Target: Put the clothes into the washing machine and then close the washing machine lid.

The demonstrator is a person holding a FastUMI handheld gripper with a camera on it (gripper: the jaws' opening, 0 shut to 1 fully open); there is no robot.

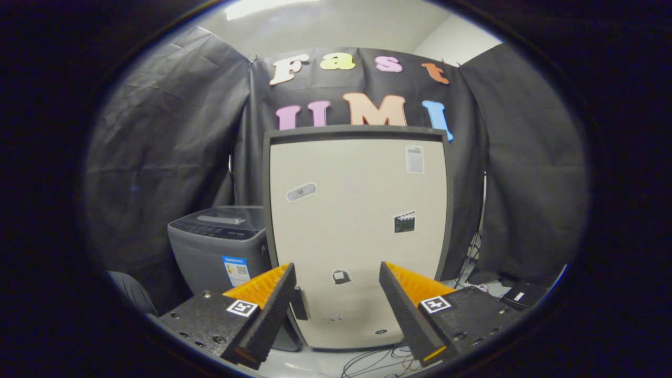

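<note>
Black-cloth booth. Gripper (336,294) fingers spread, holding nothing. Washing machine (218,247) sits beyond the fingers, beside a beige cabinet (357,210), lid looks shut. No clothes visible; cables (378,362) underfoot could snag.

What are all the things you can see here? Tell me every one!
washing machine: one, grey, lid down, beyond the fingers, beside the tall appliance
label on the washing machine: one, blue and white, on its front
tall appliance: one, cream front with a dark frame, straight ahead beyond the fingers
stickers: several small ones, scattered on the cream front
cables: a few, thin and dark, some reddish, on the floor below the tall appliance
dark box: one, black, on the floor beside the tall appliance, on the side away from the washing machine
booth wall: black cloth, behind everything
gripper: one, fingers open, holding nothing, pointed at the tall appliance
</note>
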